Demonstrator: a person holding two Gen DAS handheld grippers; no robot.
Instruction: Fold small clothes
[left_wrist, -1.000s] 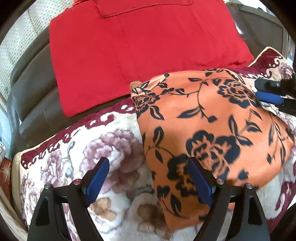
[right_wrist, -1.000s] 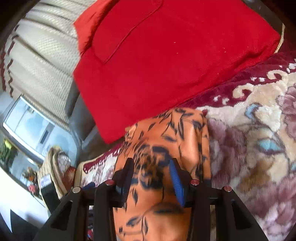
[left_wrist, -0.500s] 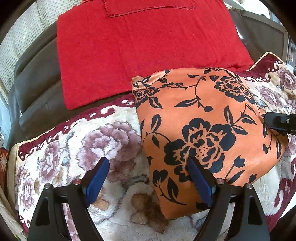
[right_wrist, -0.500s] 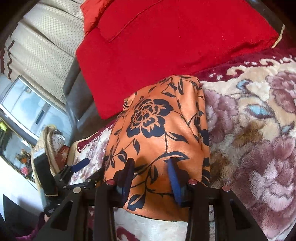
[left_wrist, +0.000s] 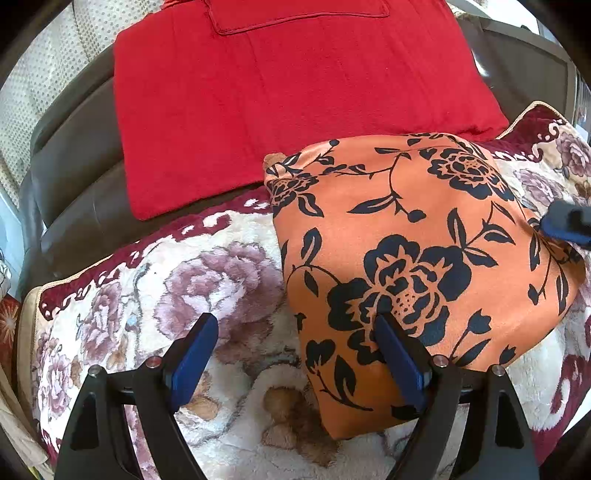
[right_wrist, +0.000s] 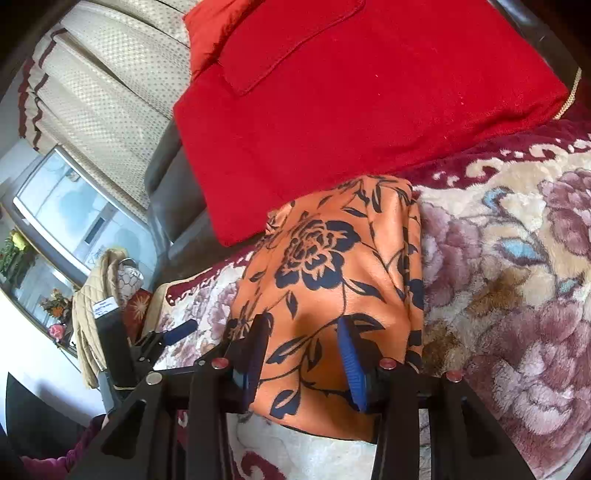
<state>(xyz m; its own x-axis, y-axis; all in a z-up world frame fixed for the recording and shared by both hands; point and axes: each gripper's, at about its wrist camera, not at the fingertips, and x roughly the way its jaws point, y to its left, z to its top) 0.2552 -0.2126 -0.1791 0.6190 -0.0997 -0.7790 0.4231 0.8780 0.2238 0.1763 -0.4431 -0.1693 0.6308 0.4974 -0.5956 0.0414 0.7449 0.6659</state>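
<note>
The orange floral garment (left_wrist: 417, 266) lies folded on the floral plush blanket (left_wrist: 207, 280), just in front of a red cushion (left_wrist: 288, 96). Both the left gripper (left_wrist: 295, 354) and right gripper (right_wrist: 303, 350) stand with jaws apart, holding nothing. A good finish would smooth the edges flat before releasing fully. Only the right wrist view shows the garment's layered side edge and the curtain (right_wrist: 110, 92).
</note>
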